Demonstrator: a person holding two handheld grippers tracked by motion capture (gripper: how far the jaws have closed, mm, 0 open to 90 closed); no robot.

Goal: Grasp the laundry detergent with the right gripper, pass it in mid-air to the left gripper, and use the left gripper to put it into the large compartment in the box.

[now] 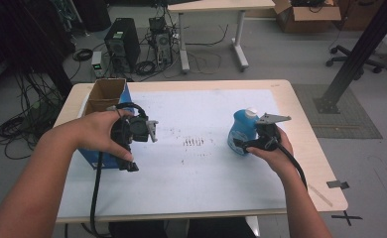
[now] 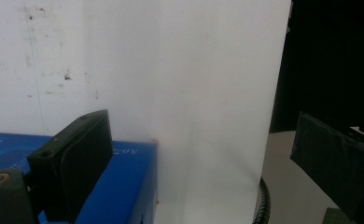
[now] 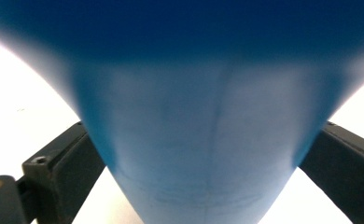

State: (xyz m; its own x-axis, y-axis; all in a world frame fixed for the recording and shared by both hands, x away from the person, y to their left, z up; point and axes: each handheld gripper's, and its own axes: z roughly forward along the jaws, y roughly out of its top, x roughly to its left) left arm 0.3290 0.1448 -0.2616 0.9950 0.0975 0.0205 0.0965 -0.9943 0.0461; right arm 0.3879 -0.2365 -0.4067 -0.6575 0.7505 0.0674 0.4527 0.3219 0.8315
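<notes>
High view: blue bottle (image 1: 242,130) stands upright on the white mat (image 1: 201,163), well right of the blue box (image 1: 104,126) that I'm using as landmark. Right gripper (image 1: 241,143) is level, on the bottle's side away from the box, jaws around the lower body. Left gripper (image 1: 152,130) hovers just beside the box on its bottle side, clear of the mat. Left gripper view: left gripper's jaws stand wide apart, nothing between them, box edge (image 2: 119,182) under the near jaw, bare mat ahead. Right gripper view: bottle (image 3: 203,140) is between both jaws at its waist; pads look at the walls but contact is hidden by blur, so can't tell if they press or only bracket it. Handling guess: thin plastic, smooth, liquid inside, so moderately heavy, slippery, walls will flex. Take it at the narrow waist, squeeze firm but not crushing, keep upright, cap (image 1: 251,112) on top.
</notes>
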